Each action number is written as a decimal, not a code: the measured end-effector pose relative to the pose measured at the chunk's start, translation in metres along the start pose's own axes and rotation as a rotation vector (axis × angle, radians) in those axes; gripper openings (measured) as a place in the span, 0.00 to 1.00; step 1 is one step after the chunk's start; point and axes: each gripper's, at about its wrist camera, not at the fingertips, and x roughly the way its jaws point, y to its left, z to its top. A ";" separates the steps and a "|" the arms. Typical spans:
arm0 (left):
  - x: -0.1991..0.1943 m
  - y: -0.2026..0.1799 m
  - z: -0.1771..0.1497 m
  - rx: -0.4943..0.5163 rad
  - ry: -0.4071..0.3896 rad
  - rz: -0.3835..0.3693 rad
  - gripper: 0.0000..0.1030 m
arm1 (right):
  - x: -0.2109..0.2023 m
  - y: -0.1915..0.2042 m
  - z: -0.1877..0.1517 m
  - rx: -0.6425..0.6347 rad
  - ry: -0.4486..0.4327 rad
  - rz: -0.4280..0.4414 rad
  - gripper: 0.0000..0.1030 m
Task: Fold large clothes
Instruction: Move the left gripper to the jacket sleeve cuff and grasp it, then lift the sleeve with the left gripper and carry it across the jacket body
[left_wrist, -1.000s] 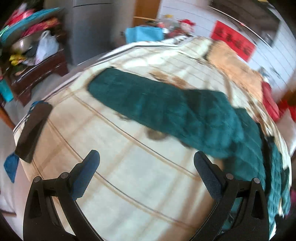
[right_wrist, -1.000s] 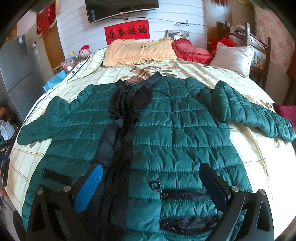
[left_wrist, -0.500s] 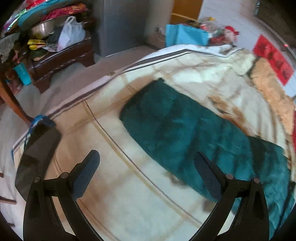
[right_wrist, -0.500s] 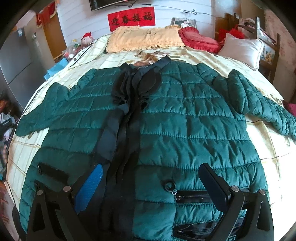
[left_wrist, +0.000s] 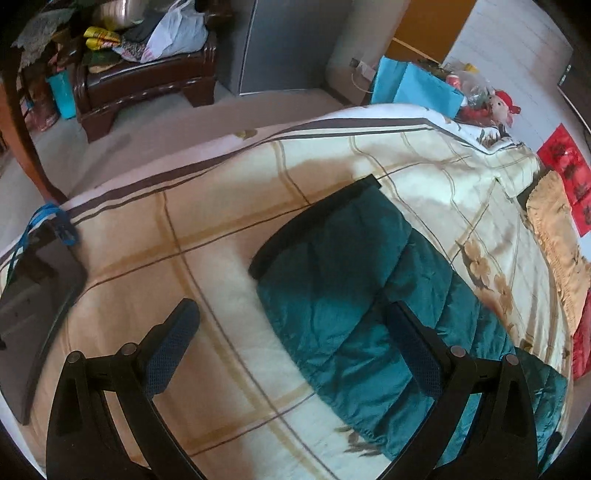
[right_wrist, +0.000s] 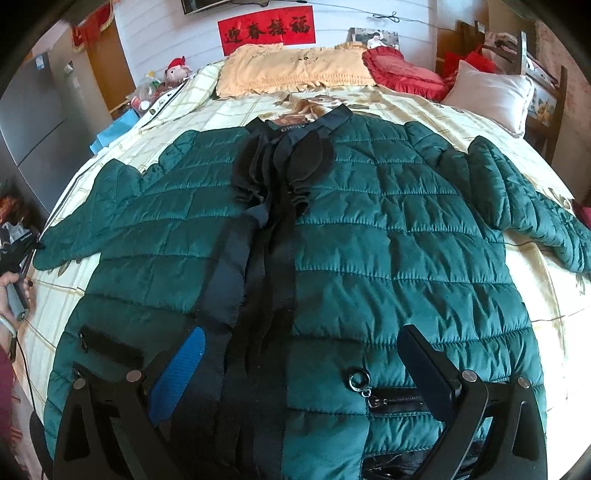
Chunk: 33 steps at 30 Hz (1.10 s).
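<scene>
A large dark green quilted jacket (right_wrist: 388, 236) lies front-up and spread flat on the bed, with a black collar and a black front placket running down its middle. Its left sleeve (left_wrist: 351, 280) stretches across the cream checked bedspread (left_wrist: 166, 258) and ends in a black cuff (left_wrist: 314, 225). My left gripper (left_wrist: 291, 328) hovers open just short of that cuff, its right finger (left_wrist: 417, 350) over the sleeve. My right gripper (right_wrist: 299, 354) stands open above the jacket's lower front, near a zipped pocket (right_wrist: 395, 400). Neither gripper holds anything.
Pillows (right_wrist: 295, 70) in yellow, red and white line the head of the bed. A flat black object (left_wrist: 33, 310) lies at the bed's near left edge. Beyond the edge are a dark wooden bench (left_wrist: 144, 77) with bags, a grey fridge (left_wrist: 291, 40) and a blue bag (left_wrist: 413, 88). A hand (right_wrist: 14, 295) shows at far left.
My left gripper has swung left and closed in along the sleeve toward its cuff. My right gripper has crept forward over the jacket's lower front. Both stayed open.
</scene>
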 end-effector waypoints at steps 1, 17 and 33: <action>0.000 -0.002 -0.002 0.016 -0.014 0.001 0.92 | 0.001 0.000 0.000 -0.001 0.003 -0.001 1.00; -0.013 -0.004 0.000 0.001 -0.026 -0.144 0.14 | 0.000 0.002 -0.002 -0.005 0.018 0.010 1.00; -0.127 -0.061 -0.024 0.143 -0.061 -0.422 0.13 | -0.012 -0.002 -0.016 0.010 0.005 0.057 1.00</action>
